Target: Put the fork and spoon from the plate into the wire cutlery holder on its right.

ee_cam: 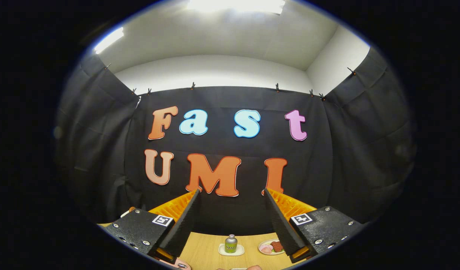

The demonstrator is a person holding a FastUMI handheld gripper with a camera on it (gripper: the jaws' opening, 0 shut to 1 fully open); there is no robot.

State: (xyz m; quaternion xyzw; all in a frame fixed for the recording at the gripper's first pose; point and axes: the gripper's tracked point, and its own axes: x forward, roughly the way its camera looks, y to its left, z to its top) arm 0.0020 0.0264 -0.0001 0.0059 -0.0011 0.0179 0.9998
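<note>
Item: your tongs [231,193]. They stand wide apart with nothing between them. Each finger [183,221] has a black ribbed inner face, an orange ribbed backing and a black block behind it that carries a small square black-and-white marker. The tongs are raised and aim at the black cloth wall [230,210] beyond them, not down at the work.

Item: table [205,251]. Light wood top, seen low between the two fingers and under them.

Item: small bottle [231,243]. Silver cap, green and yellow label. The print on the label is too small for you to read. It stands upright on a little white dish [231,252], on the table between the fingers and well beyond their tips.

Item: plate [265,248]. White, round, just to the right of the bottle's dish, with its right part hidden behind the right finger. It holds pinkish and reddish-brown pieces. You cannot tell from here whether any of them is the fork or the spoon.

Item: pink-rimmed object [177,263], below the left finger at the near edge of the table, partly hidden; you cannot tell what it is.
</note>
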